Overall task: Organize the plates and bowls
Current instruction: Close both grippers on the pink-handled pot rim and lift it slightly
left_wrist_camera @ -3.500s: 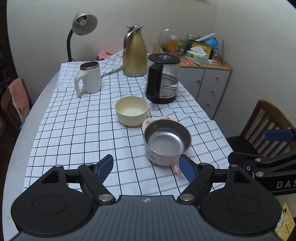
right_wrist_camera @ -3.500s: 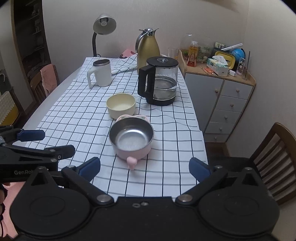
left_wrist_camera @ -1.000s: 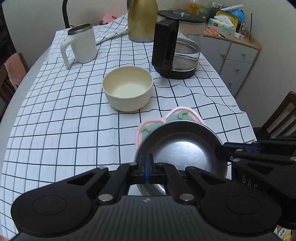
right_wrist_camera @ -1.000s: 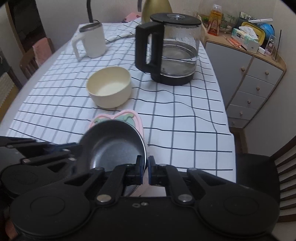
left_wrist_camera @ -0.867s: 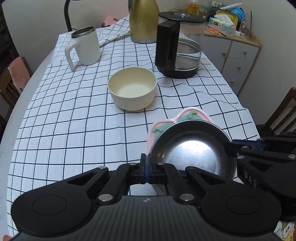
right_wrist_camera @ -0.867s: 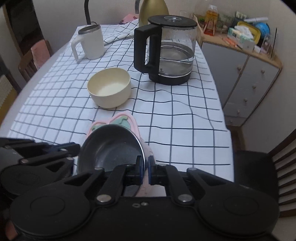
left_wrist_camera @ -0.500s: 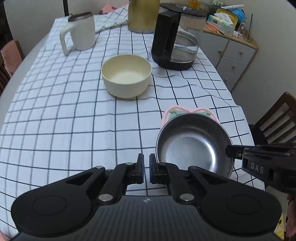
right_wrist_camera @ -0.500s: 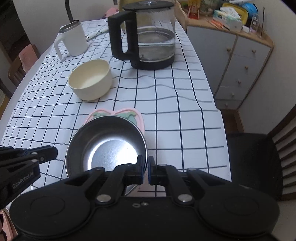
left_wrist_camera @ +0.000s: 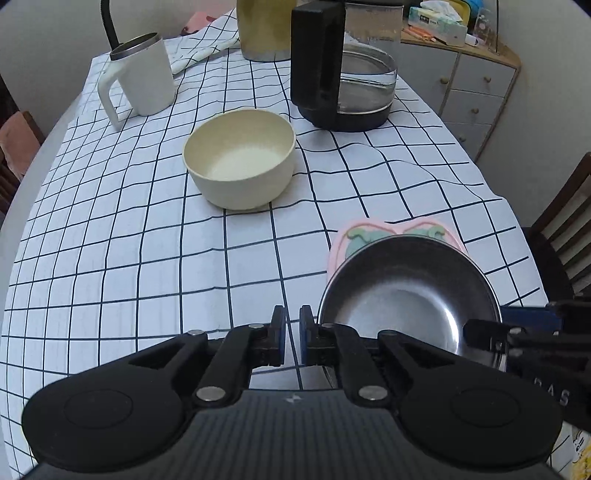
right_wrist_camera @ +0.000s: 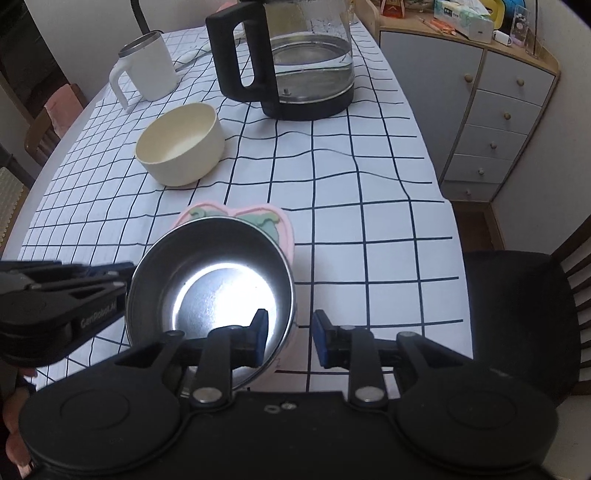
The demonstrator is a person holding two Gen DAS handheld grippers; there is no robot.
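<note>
The steel bowl is sitting open side up on a pink mat, near the front edge of the bench. The right tongs are partly open, one finger inside the bowl's rim and one outside, not squeezing. The left tongs, marked "GenRobot", are almost closed, holding nothing, just beside the bowl. The cream bowl is sitting farther back, near a white mug and a glass kettle.

Gold thermos top cropped; steel bowl base hidden.
</note>
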